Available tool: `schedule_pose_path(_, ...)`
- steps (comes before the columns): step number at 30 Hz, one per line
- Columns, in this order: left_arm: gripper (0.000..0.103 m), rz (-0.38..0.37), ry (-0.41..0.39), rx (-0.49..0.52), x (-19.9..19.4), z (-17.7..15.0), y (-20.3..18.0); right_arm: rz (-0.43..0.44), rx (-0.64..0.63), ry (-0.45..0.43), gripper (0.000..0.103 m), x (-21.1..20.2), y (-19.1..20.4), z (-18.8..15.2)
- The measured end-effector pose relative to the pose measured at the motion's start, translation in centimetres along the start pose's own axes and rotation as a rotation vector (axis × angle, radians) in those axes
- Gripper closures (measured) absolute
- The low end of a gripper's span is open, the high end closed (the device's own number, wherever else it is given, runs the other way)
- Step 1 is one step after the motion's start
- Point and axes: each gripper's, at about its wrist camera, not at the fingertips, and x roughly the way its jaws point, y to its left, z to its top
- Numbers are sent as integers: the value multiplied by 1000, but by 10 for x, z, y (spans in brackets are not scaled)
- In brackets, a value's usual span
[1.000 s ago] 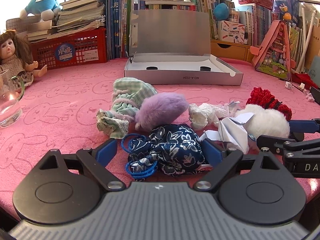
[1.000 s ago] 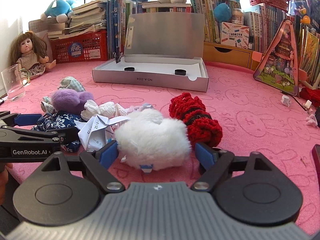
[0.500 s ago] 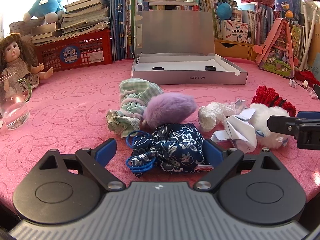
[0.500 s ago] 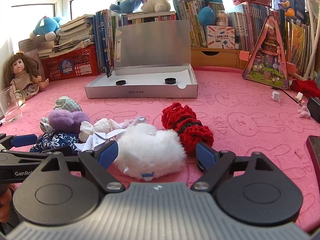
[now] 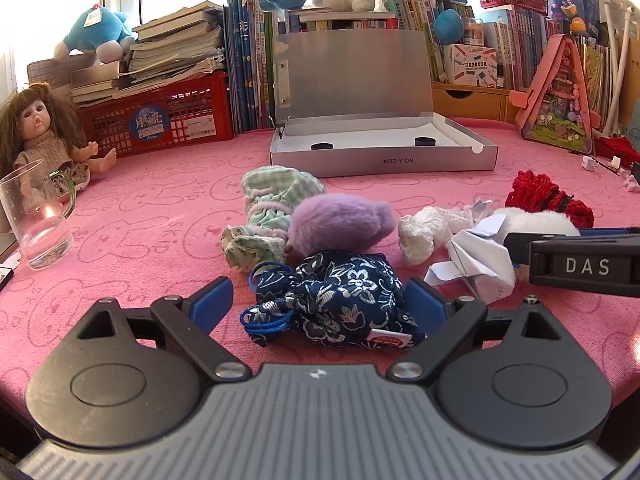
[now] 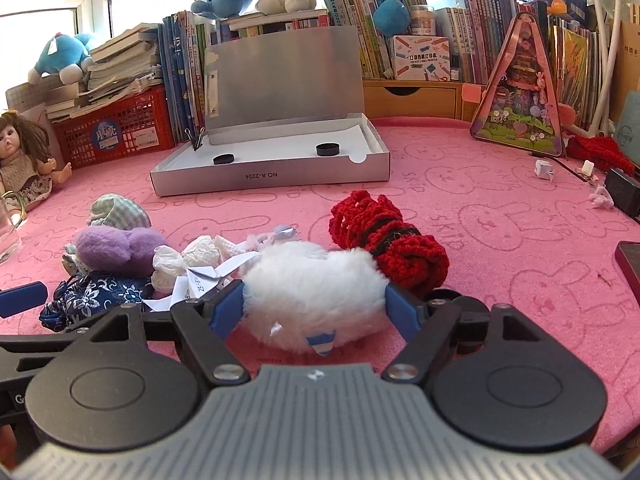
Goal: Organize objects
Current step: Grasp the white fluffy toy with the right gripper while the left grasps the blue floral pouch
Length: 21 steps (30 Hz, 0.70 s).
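My left claw [image 5: 318, 306]: spread, one finger on each side of the navy pouch [image 5: 334, 300]; the right finger sits against the pouch, the left one stands off it.
Pouch: floral print, blue cord loops at its left end, lying on the pink cloth [image 5: 152, 200].
My right claw [image 6: 314, 310]: fingers pressed into both sides of the white puff [image 6: 312, 288], pinching it; the puff sits low on the cloth.
Red knit [image 6: 386, 244]: just behind the puff, touching it on the right.
Paper scraps [image 6: 200, 270]: crumpled, between puff and pouch.
Purple puff [image 5: 340, 224]: behind the pouch, against the green checked cloth [image 5: 272, 200].
Grey box [image 5: 380, 156]: lid up, two black discs inside, well beyond the pile.
Glass mug [image 5: 38, 220] and doll [image 5: 38, 136]: far left.
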Motion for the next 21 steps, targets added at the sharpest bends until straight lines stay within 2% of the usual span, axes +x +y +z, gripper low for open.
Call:
schedule_pose_path(11,8,5,7,11,9,-2,-12,-16,-31,-13,13,15,6,-2)
schedule_pose_path(17,8,11,20,16,16,-4,-12,-13,-22,16,13,25,5,-5)
schedule_pose_path(21,8,9,21,8,17,-4,-9,-3,-13,10,19,21,4,-4)
